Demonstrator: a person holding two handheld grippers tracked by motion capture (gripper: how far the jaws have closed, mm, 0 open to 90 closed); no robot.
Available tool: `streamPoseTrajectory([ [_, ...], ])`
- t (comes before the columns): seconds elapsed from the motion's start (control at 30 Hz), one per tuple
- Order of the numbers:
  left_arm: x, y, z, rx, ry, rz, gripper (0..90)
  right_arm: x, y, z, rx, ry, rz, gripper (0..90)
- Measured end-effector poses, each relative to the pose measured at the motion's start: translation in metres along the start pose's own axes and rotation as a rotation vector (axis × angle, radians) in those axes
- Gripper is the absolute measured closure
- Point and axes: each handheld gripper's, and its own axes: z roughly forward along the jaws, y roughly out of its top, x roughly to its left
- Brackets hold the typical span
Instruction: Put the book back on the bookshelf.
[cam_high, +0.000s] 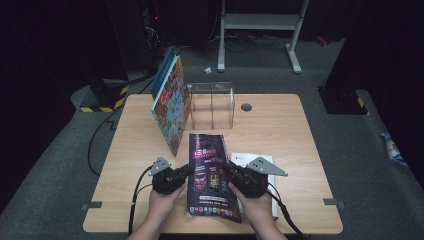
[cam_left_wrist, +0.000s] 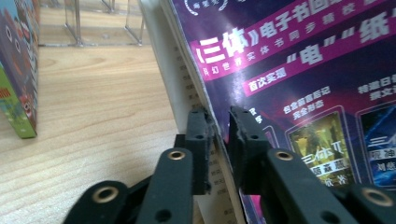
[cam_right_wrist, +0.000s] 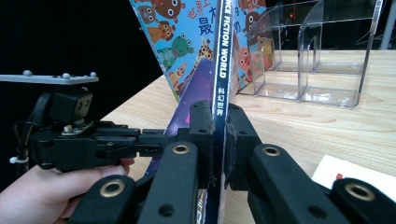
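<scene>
A purple science-fiction magazine (cam_high: 210, 170) sits lengthwise at the near middle of the wooden table (cam_high: 280, 130), held from both sides. My left gripper (cam_high: 189, 172) is shut on its left, open-page edge; in the left gripper view the jaws (cam_left_wrist: 221, 135) pinch the cover and pages of the magazine (cam_left_wrist: 299, 70). My right gripper (cam_high: 229, 170) is shut on the right side. In the right gripper view its jaws (cam_right_wrist: 219, 135) clamp the magazine's dark spine (cam_right_wrist: 221, 60). The left gripper (cam_right_wrist: 154, 139) and the hand holding it face them from the other side.
A colourful children's picture book (cam_high: 172, 102) stands tilted against a clear acrylic rack (cam_high: 212, 105) at the back middle. A white sheet (cam_high: 250, 160) lies under the magazine's right side. A round cable hole (cam_high: 246, 107) sits behind the rack. White frame legs (cam_high: 295, 50) stand on the floor beyond.
</scene>
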Motion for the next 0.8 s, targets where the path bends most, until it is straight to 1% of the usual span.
streamPoseTrajectory([
  [0.03, 0.000, 0.000, 0.000, 0.000, 0.000, 0.000, 83.2, 0.000, 0.000, 0.000, -0.002, 0.000, 0.000, 83.4],
  [0.1, -0.002, 0.002, -0.002, -0.012, 0.010, 0.016, 84.1, 0.000, 0.000, 0.000, -0.004, -0.002, -0.002, 83.3],
  [0.13, -0.004, 0.004, -0.004, -0.023, 0.018, 0.044, 86.0, 0.000, 0.001, 0.000, -0.010, -0.006, -0.001, 83.3],
  [0.2, -0.005, 0.005, -0.005, -0.030, 0.022, 0.046, 86.3, -0.001, 0.001, 0.000, -0.013, -0.006, -0.003, 83.2],
  [0.37, -0.006, 0.012, -0.011, -0.058, 0.039, 0.074, 87.1, -0.003, 0.005, 0.002, -0.028, -0.014, -0.007, 83.0],
  [0.47, -0.007, 0.018, -0.014, -0.073, 0.054, 0.097, 87.2, -0.004, 0.008, 0.005, -0.037, -0.021, -0.016, 82.7],
  [0.6, -0.007, 0.027, -0.019, -0.102, 0.070, 0.115, 87.2, -0.007, 0.012, 0.009, -0.053, -0.022, -0.030, 82.6],
  [0.63, -0.007, 0.032, -0.020, -0.115, 0.083, 0.131, 87.3, -0.008, 0.015, 0.011, -0.060, -0.028, -0.035, 82.7],
  [0.7, -0.007, 0.035, -0.021, -0.120, 0.088, 0.137, 87.3, -0.009, 0.016, 0.012, -0.062, -0.029, -0.036, 82.7],
  [0.73, -0.007, 0.038, -0.021, -0.123, 0.094, 0.151, 87.3, -0.010, 0.017, 0.014, -0.065, -0.029, -0.035, 82.7],
  [0.77, -0.007, 0.042, -0.022, -0.132, 0.106, 0.160, 87.3, -0.010, 0.020, 0.017, -0.078, -0.031, -0.049, 82.8],
  [0.8, -0.007, 0.042, -0.022, -0.132, 0.106, 0.160, 87.3, -0.010, 0.020, 0.017, -0.078, -0.031, -0.049, 82.8],
])
